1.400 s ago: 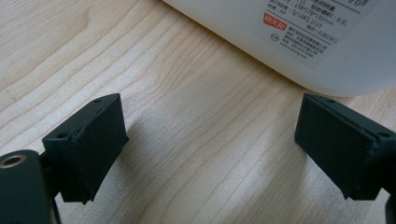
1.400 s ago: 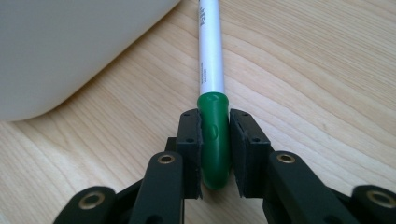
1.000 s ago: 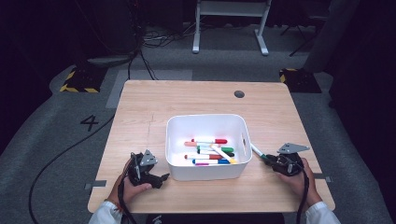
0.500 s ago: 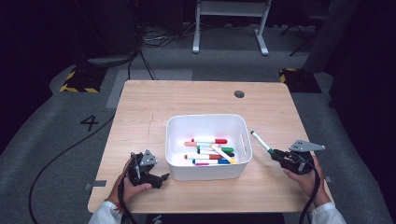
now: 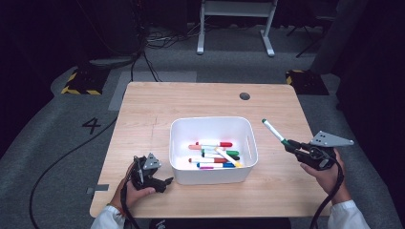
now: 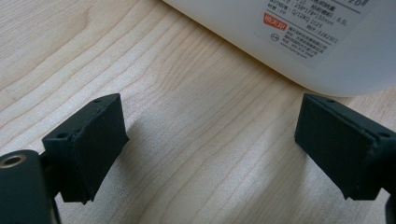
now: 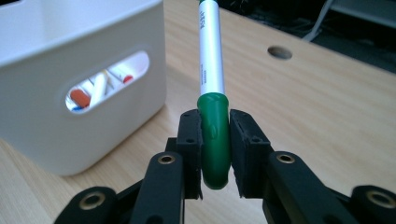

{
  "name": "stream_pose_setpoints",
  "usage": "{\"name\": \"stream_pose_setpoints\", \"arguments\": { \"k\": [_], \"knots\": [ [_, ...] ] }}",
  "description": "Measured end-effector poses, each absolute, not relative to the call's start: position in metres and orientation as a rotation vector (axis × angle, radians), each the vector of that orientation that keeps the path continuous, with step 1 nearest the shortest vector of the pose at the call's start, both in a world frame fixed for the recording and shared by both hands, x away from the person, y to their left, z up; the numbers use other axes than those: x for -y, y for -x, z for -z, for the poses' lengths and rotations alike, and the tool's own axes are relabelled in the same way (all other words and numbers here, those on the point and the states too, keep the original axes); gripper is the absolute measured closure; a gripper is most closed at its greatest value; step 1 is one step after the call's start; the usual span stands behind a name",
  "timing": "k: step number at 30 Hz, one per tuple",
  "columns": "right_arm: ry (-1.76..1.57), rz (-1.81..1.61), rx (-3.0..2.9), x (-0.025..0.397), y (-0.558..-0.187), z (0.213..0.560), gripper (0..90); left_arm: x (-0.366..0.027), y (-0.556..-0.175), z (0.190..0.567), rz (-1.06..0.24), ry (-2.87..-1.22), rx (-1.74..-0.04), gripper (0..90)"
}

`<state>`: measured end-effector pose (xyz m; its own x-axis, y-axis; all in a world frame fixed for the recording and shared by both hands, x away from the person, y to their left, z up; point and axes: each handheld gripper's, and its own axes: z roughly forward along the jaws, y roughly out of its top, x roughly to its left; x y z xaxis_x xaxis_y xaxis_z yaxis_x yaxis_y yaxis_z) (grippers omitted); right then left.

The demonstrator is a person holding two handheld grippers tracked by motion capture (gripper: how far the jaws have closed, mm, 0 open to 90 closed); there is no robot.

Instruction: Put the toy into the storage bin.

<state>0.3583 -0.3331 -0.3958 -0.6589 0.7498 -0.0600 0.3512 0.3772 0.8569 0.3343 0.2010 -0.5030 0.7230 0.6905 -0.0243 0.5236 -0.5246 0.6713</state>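
A white bin (image 5: 211, 125) sits in the middle of the wooden table (image 5: 148, 109) and holds several coloured markers (image 5: 216, 153). To its right, my right gripper (image 5: 289, 144) is shut on the green cap of a white-barrelled marker (image 5: 273, 130), which points up and away from me toward the bin. In the right gripper view the green cap (image 7: 214, 135) is pinched between both pads, and the bin's handle slot (image 7: 108, 79) shows markers inside. My left gripper (image 5: 165, 182) rests low at the bin's near left corner, open, with bare wood between its fingers (image 6: 88, 142) and the bin wall (image 6: 299, 42) just ahead.
A round cable hole (image 5: 244, 96) sits at the table's far right. Bare wood lies to the left of the bin and behind it. A black cable (image 5: 62, 157) runs over the grey floor at the left. A white stand (image 5: 234, 24) is beyond the table.
My right gripper has drawn back to the right, away from the bin's rim, carrying the green-capped marker. The left gripper has stayed put.
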Motion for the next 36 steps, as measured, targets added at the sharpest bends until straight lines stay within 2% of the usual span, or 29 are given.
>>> {"name": "stream_pose_setpoints", "arguments": {
  "k": [9, 16, 23, 36],
  "knots": [
    [-0.802, -1.273, -2.202, 0.319, -0.360, 0.351, 75.4, -0.201, -0.334, 0.503, -0.322, -2.251, -0.915, 9.1],
    [-0.665, -1.280, -2.279, 0.284, -0.366, 0.329, 75.4, -0.201, -0.334, 0.503, -0.322, -2.251, -0.915, 9.1],
    [-0.571, -1.271, -2.361, 0.244, -0.376, 0.325, 75.4, -0.201, -0.334, 0.503, -0.316, -2.249, -0.917, 9.1],
    [-0.330, -1.126, -2.631, 0.175, -0.391, 0.344, 75.3, -0.201, -0.334, 0.503, -0.319, -2.251, -0.915, 9.1]
  ]
}}
